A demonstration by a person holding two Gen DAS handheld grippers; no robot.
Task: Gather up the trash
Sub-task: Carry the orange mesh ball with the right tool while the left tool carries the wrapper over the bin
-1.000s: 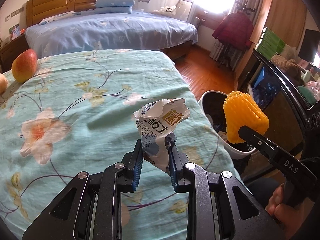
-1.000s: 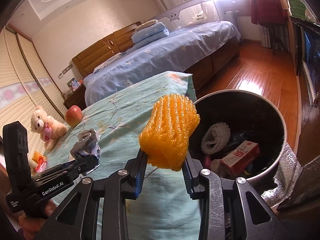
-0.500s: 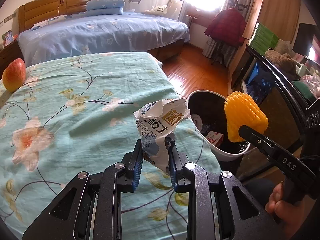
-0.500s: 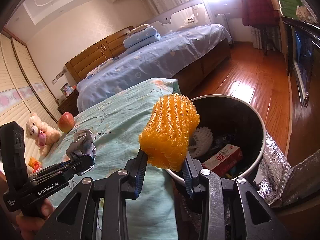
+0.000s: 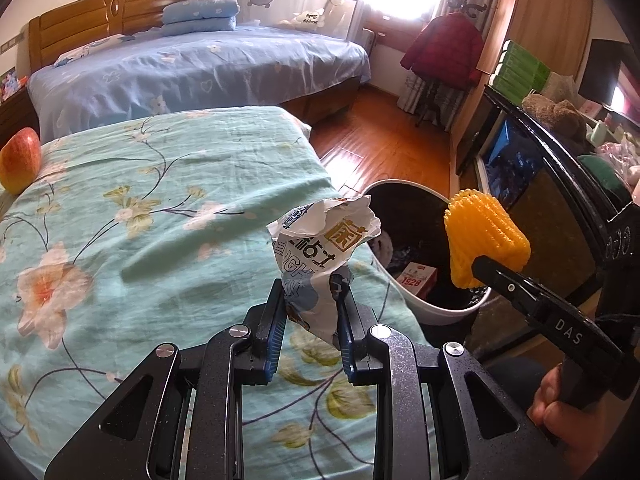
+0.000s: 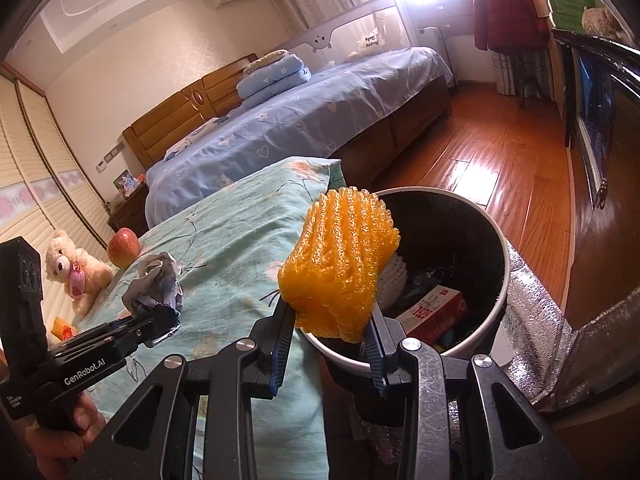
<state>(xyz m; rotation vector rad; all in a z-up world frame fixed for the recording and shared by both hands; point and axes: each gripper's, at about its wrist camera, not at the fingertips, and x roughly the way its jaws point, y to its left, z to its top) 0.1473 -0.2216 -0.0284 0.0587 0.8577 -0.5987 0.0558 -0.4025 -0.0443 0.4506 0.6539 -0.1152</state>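
Above the edge of the floral bedspread (image 5: pixel 168 216), the left gripper (image 5: pixel 310 304) clamps a crumpled wrapper (image 5: pixel 320 240). Beside it, the right gripper (image 6: pixel 328 320) clamps an orange foam net (image 6: pixel 340 264) at the near rim of the bin (image 6: pixel 496 304), which holds a red-and-white box (image 6: pixel 436 312).

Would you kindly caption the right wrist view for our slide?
Right gripper holds an orange foam net at the trash bin rim.
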